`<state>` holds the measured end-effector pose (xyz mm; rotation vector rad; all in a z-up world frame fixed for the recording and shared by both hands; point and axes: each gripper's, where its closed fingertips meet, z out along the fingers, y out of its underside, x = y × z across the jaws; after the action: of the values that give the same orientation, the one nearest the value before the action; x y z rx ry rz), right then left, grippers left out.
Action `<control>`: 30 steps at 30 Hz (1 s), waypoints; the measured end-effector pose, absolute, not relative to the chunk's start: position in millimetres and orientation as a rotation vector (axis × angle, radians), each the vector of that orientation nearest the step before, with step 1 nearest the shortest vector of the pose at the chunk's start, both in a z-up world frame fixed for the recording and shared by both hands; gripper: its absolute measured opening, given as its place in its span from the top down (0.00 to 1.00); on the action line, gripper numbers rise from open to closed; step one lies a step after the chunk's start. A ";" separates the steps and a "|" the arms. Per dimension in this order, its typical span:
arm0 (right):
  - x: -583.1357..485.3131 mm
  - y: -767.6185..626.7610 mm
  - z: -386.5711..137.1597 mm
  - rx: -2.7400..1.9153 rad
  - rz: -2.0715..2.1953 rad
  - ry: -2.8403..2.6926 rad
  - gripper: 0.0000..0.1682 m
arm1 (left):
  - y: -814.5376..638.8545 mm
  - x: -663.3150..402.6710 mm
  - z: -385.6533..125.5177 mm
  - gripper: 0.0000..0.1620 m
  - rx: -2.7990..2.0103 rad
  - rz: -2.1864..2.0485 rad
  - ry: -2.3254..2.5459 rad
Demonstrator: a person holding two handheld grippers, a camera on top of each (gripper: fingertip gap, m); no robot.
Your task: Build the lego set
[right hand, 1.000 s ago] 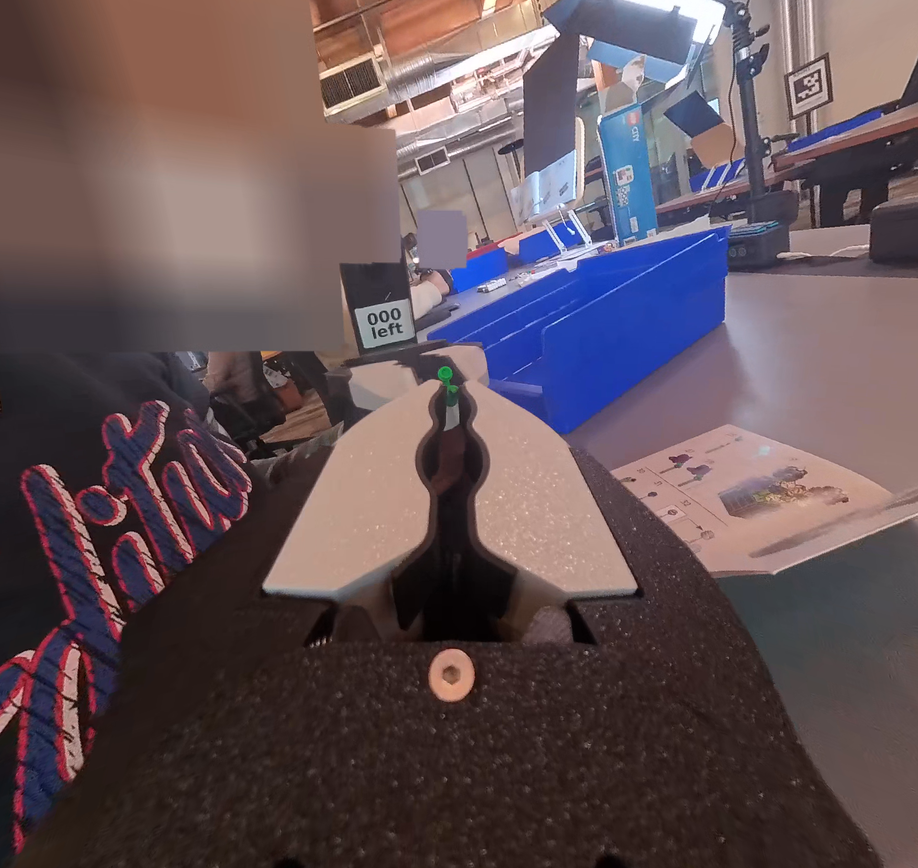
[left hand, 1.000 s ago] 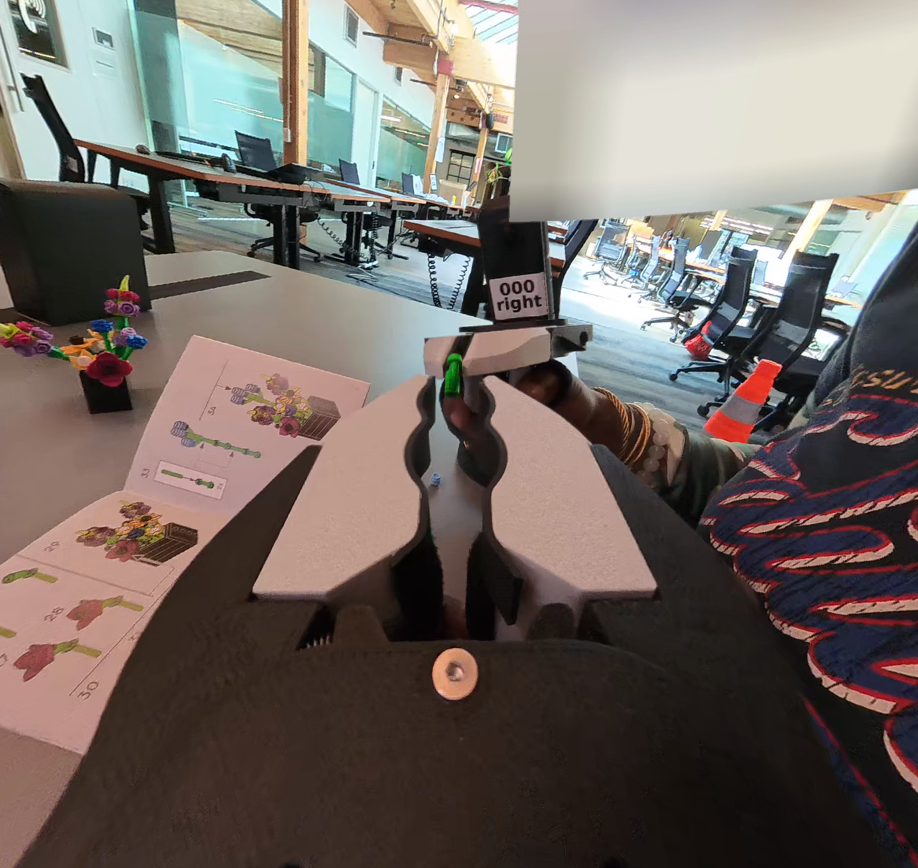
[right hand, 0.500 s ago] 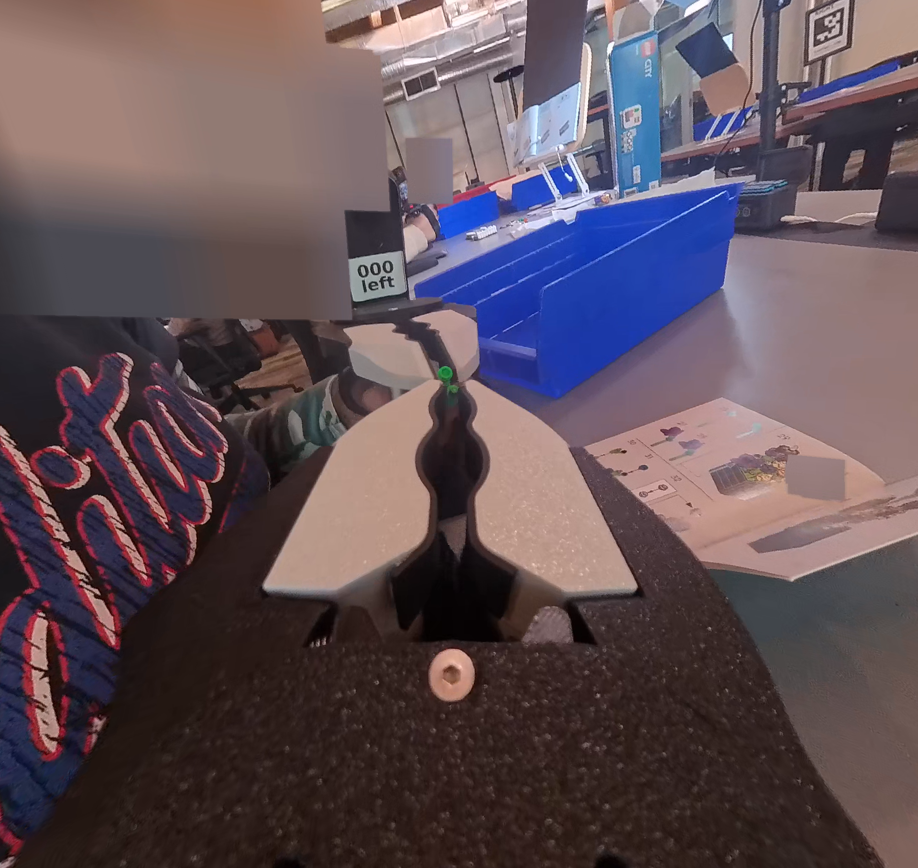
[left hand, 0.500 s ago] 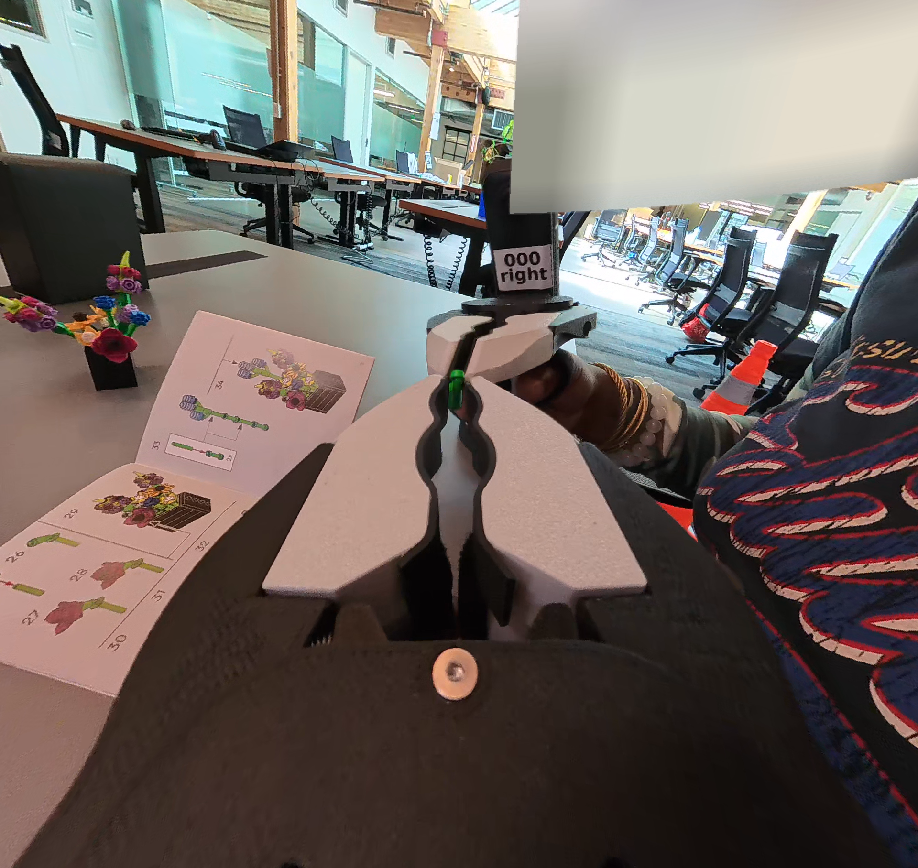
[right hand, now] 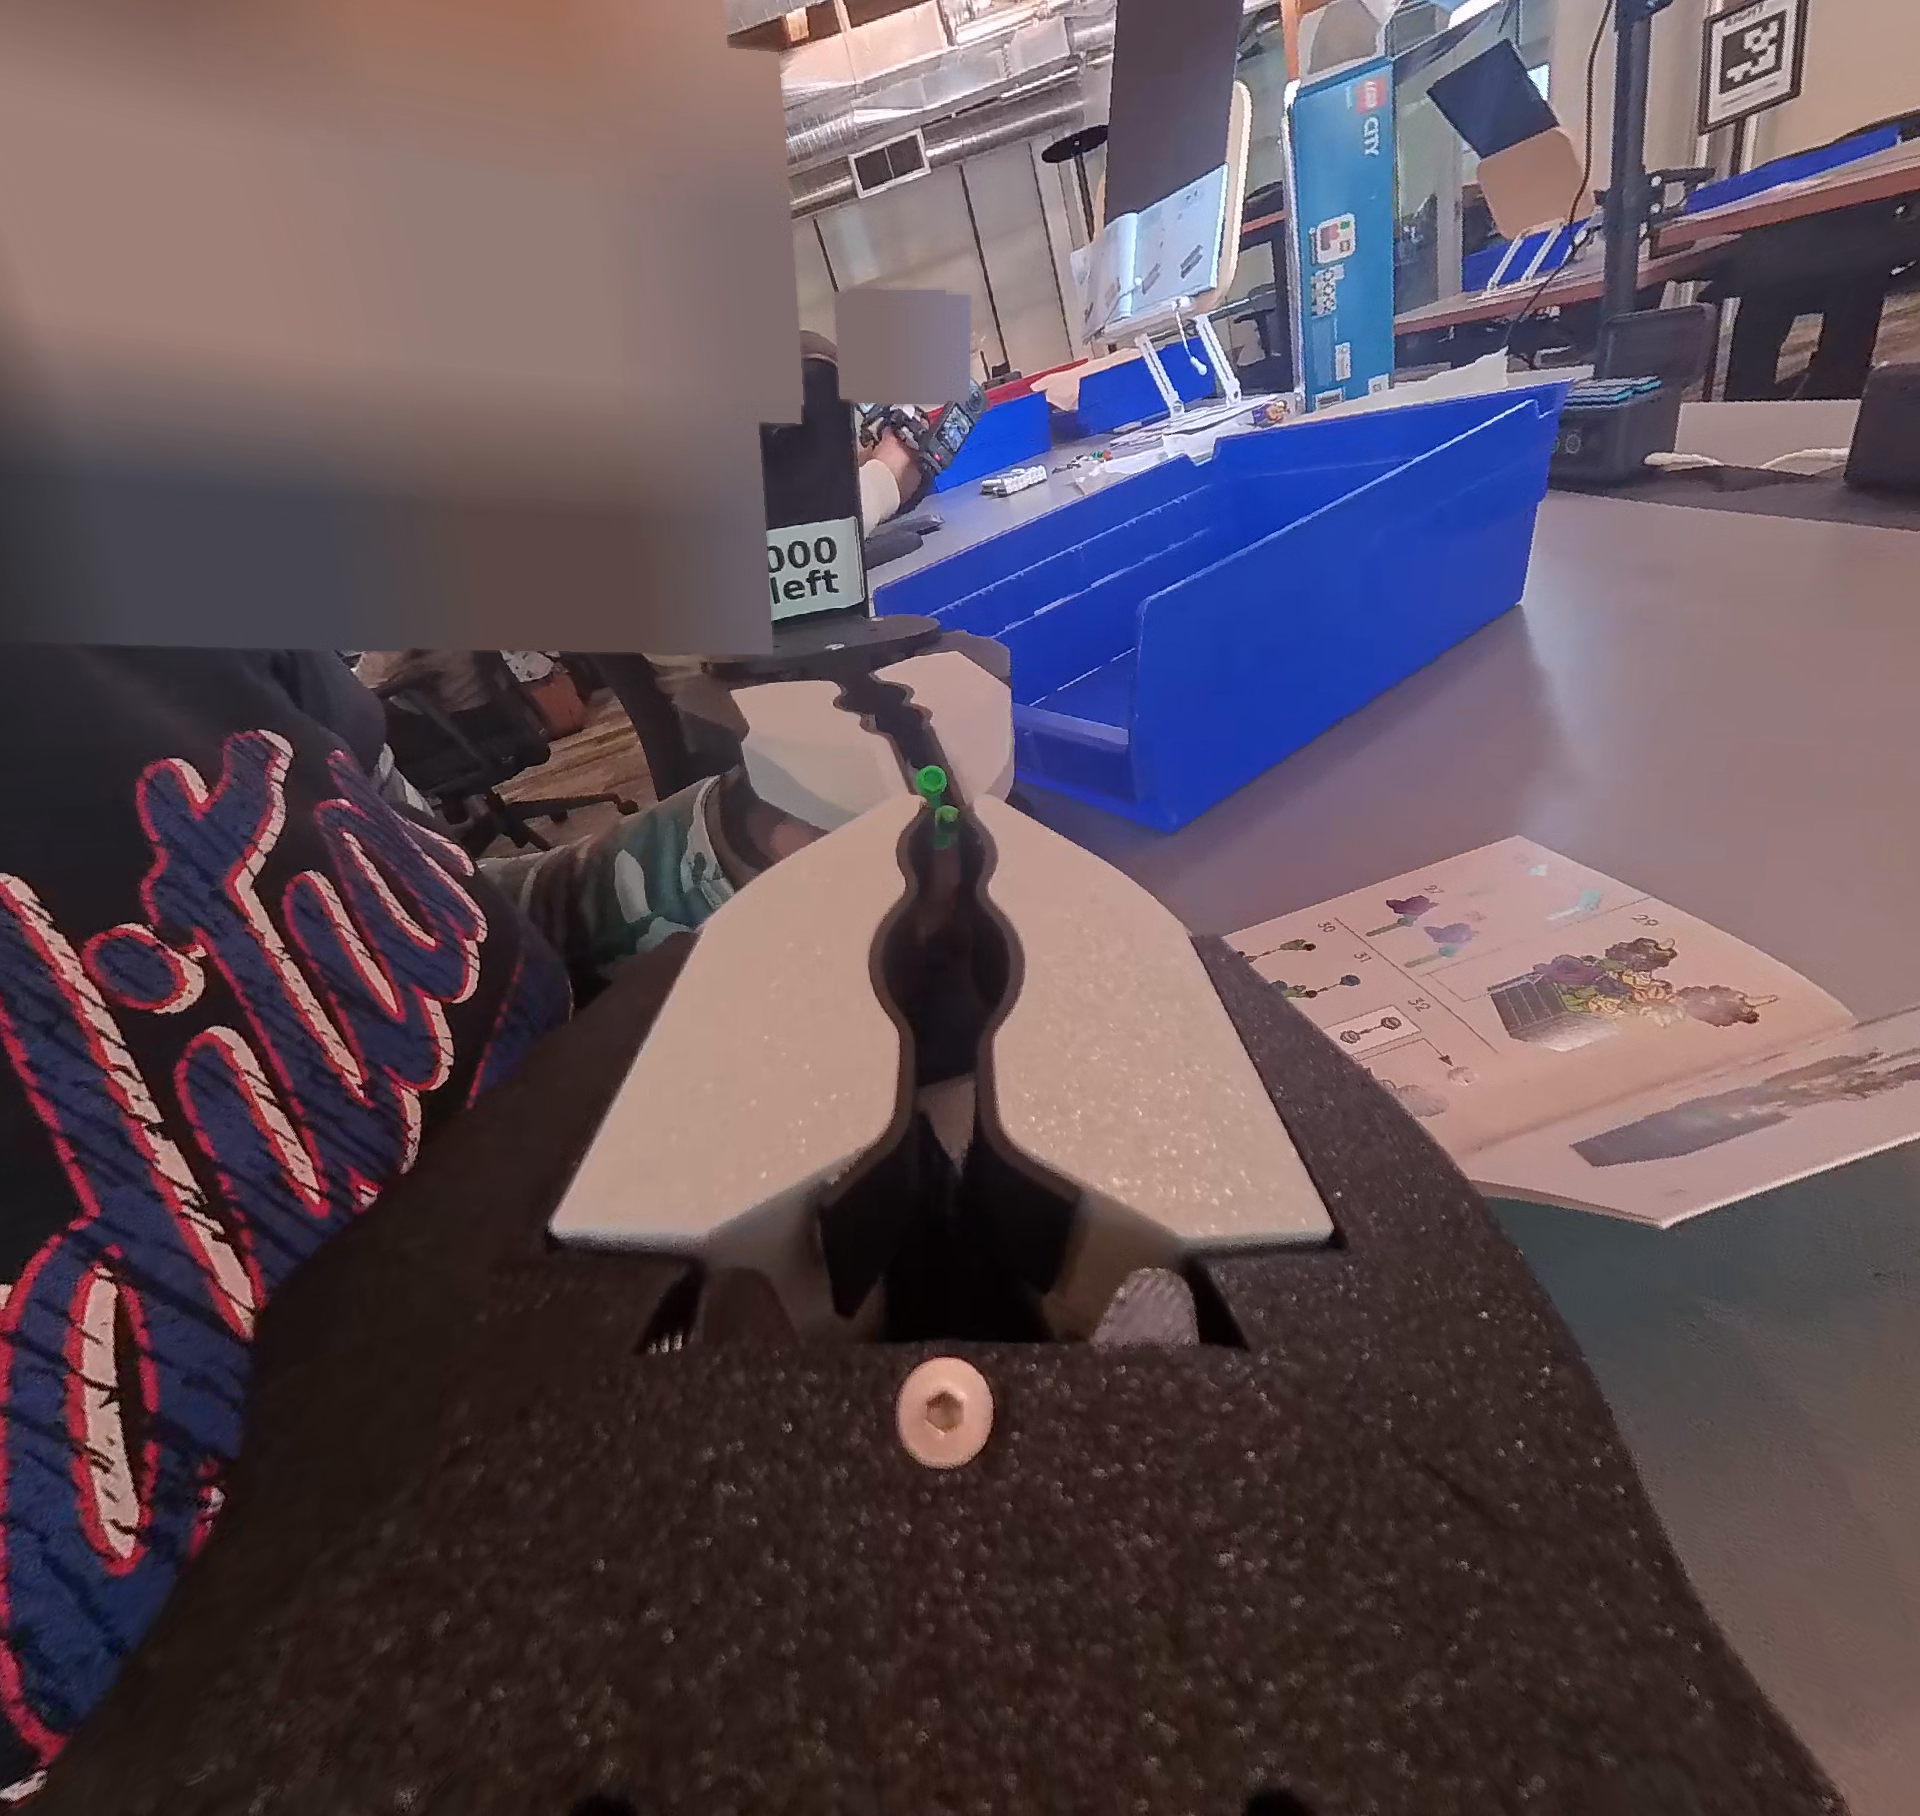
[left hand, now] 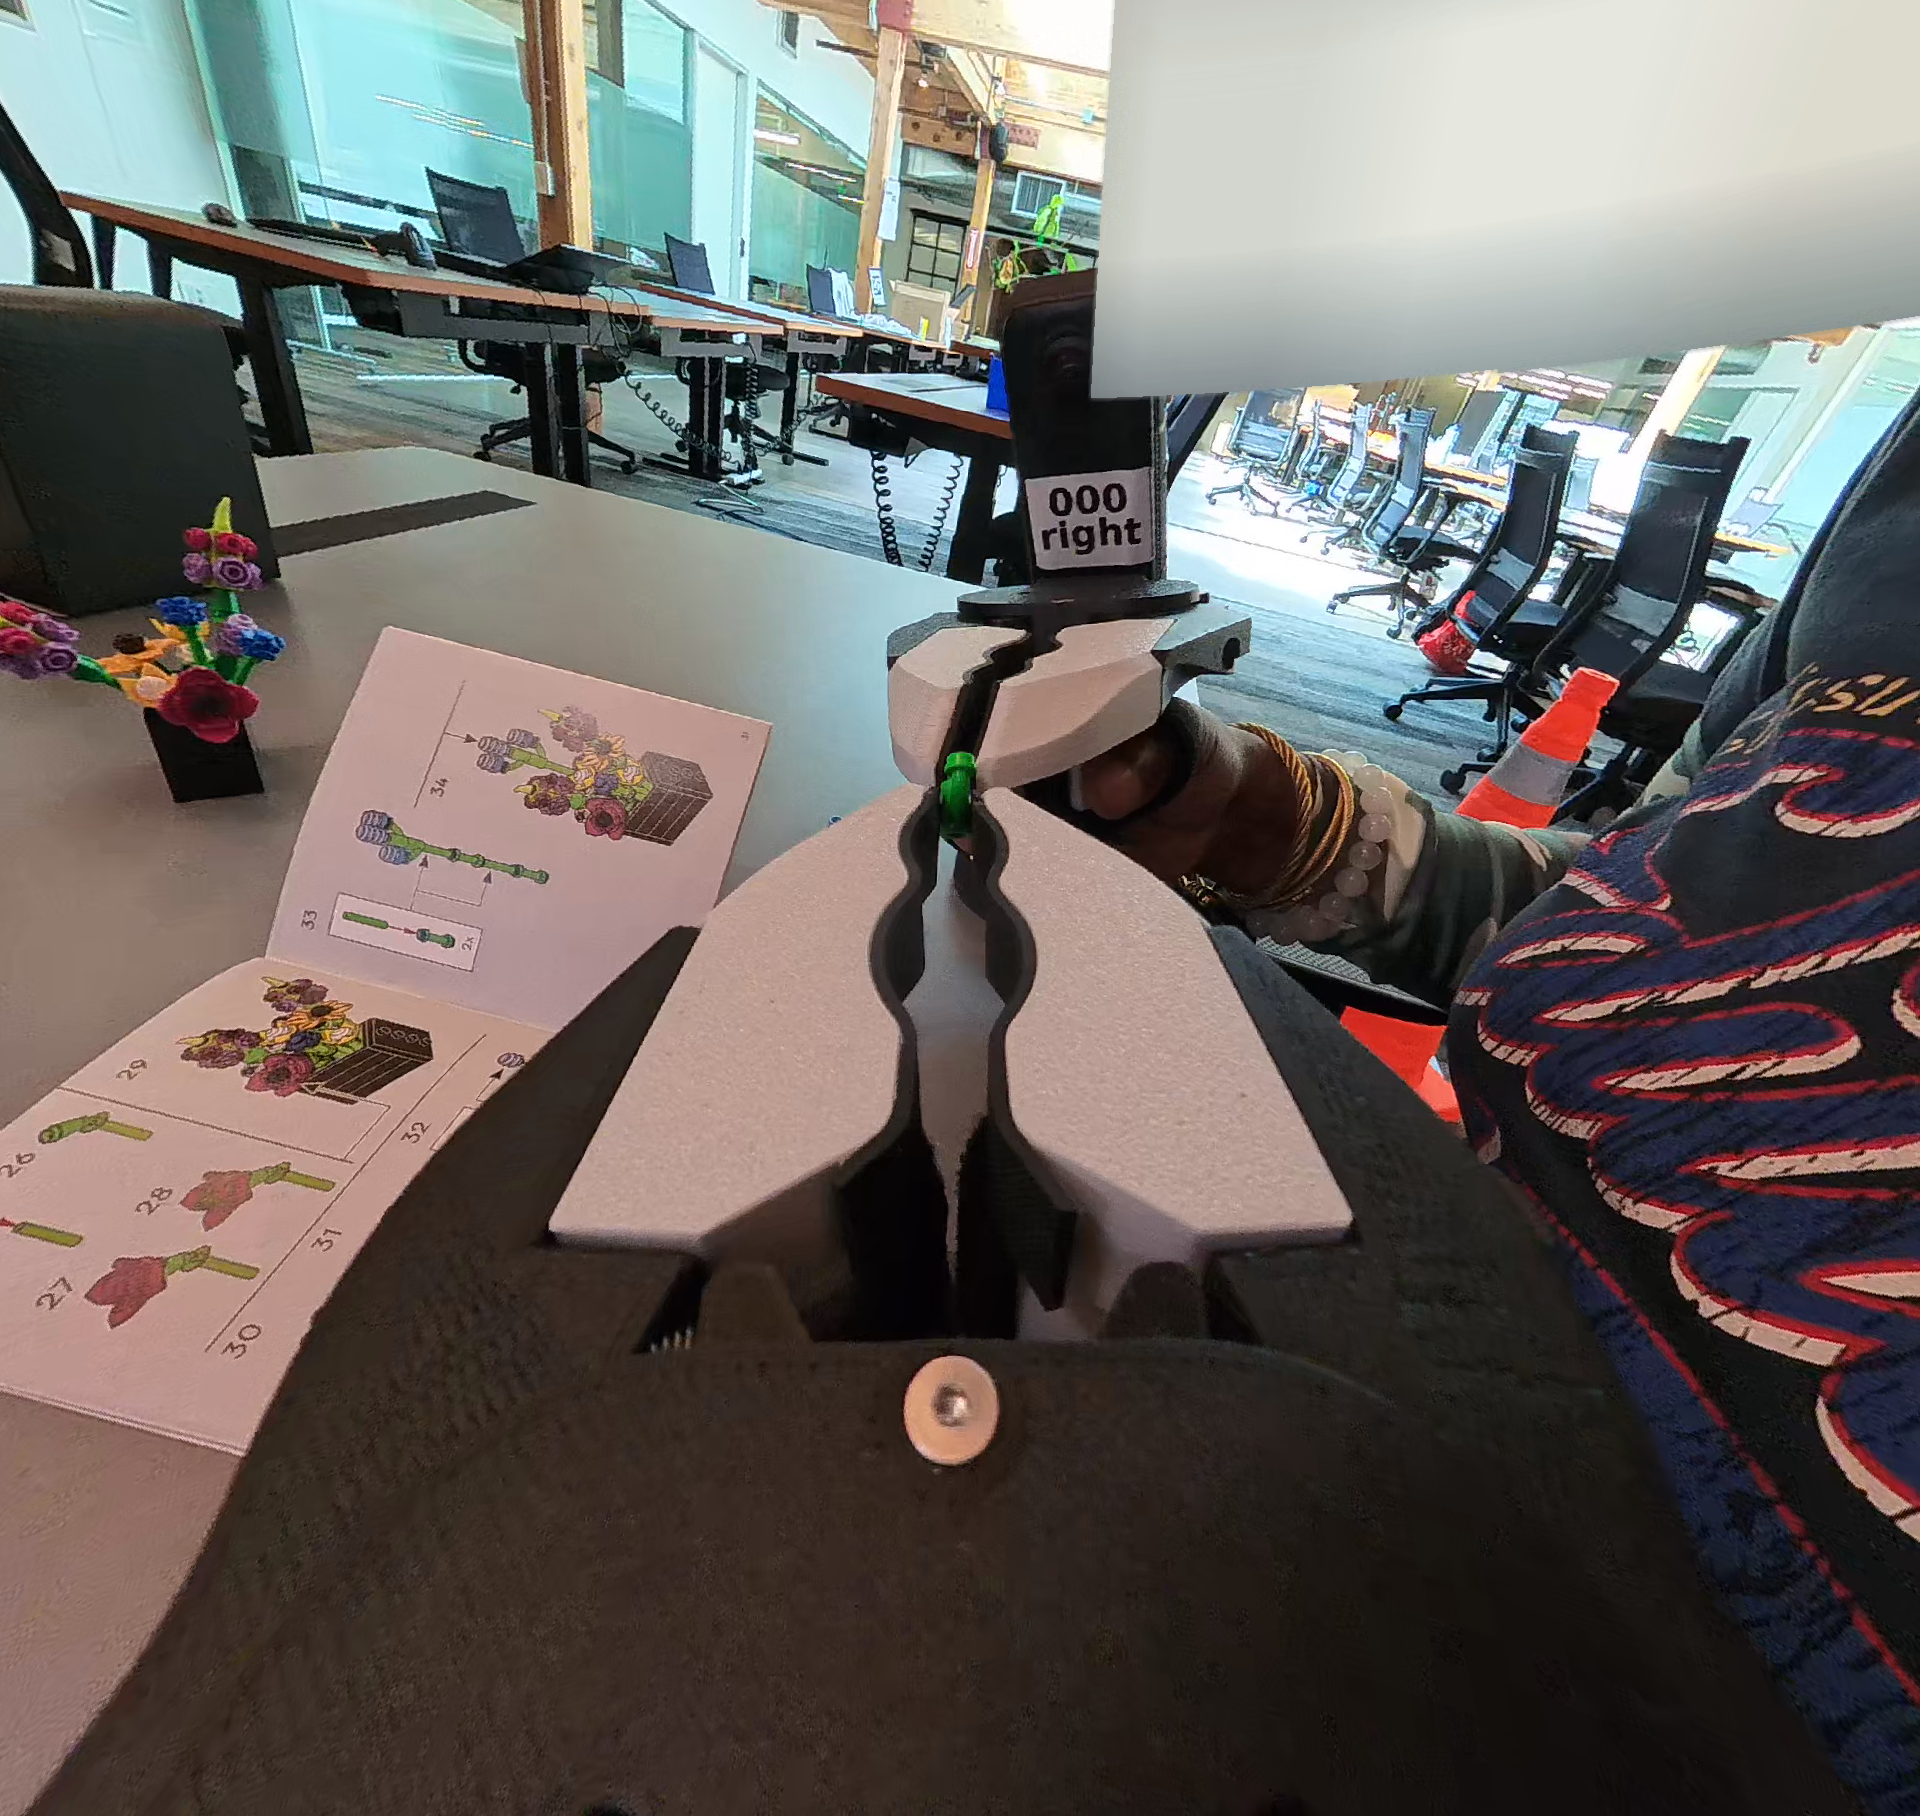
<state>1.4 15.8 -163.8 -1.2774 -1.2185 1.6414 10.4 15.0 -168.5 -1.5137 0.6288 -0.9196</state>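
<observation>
A small green lego stem piece (left hand: 954, 796) sits where my two grippers meet tip to tip, held above the table's near edge. My left gripper (left hand: 956, 819) is shut on its near end. My right gripper (right hand: 941, 817) is shut on a green stem piece (right hand: 943, 819), and a second green bit (right hand: 929, 780) with a cap sticks out toward the left gripper's tips (right hand: 920, 753). In the left wrist view the right gripper (left hand: 964, 767) points down at the piece. How the green parts join is hidden by the fingers.
An open instruction booklet (left hand: 520, 810) lies on the grey table (left hand: 644, 582); it also shows in the right wrist view (right hand: 1538, 997). A built flower bouquet (left hand: 197, 665) on a black base stands far left. Blue bins (right hand: 1299, 623) stand behind. The person's torso (left hand: 1714, 1039) is close. My left and right fingertips are right by each other. The built flower bouquet (left hand: 197, 665) is about equally far from each gripper, around 30 centimeters.
My left gripper was open a second ago and has shut on the green piece held by the right gripper. Both grippers have drawn together tip to tip.
</observation>
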 end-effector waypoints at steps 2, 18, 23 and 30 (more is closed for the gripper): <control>1.4 16.6 -164.4 -1.280 1.634 -1.219 0.98 | 15.2 9.2 -167.4 0.97 -1.508 -0.927 0.619; 1.8 15.5 -166.5 -1.278 1.620 -1.239 0.98 | 14.4 9.1 -168.8 0.98 -1.507 -0.960 0.613; 1.5 15.1 -168.4 -1.278 1.589 -1.265 0.98 | 15.3 9.6 -170.6 0.97 -1.522 -0.977 0.614; 1.5 14.9 -168.4 -1.274 1.596 -1.265 0.98 | 15.1 9.6 -171.0 0.98 -1.521 -0.963 0.620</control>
<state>1.5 14.9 -168.4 -1.2737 -1.2653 1.5963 9.6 15.1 -171.0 -1.5208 0.6201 -0.9632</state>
